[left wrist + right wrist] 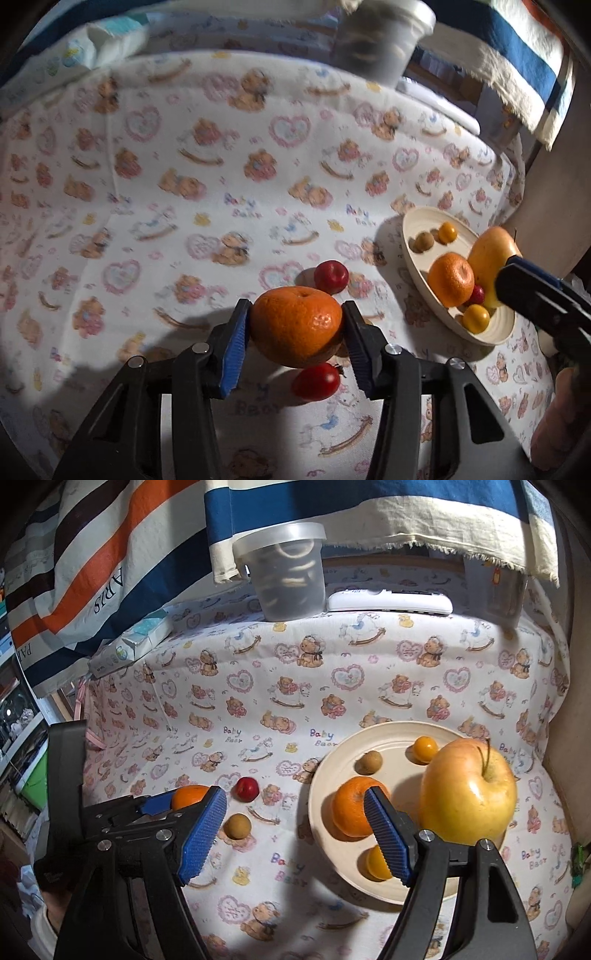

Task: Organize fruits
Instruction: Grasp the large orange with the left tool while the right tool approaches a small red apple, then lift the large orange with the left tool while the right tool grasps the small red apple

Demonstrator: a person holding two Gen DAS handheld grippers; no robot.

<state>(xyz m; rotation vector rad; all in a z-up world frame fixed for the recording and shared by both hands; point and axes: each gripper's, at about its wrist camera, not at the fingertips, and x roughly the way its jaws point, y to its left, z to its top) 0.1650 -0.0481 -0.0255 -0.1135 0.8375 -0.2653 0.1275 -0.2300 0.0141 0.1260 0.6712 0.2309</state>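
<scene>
Now the left gripper is holding an orange between its blue pads, one pad on each side of the fruit. I judge this side grip is chosen because the round fruit would slip out of any other hold. The orange is sitting low over the tabletop, which is covered with a bear-print cloth; whether it is already lifted I cannot tell. A red fruit is lying just behind the orange and another red one just in front. To the right, the plate is already keeping a second orange, an apple and some small fruits, so it is probably the collecting place.

The right gripper is hanging wide and empty near the plate, with nothing between its pads.

Only the right wrist view is showing a small brown fruit on the cloth beside the left gripper, and also a plastic tub and a white remote at the back. Only the left wrist view is showing the pads pressing the orange.
</scene>
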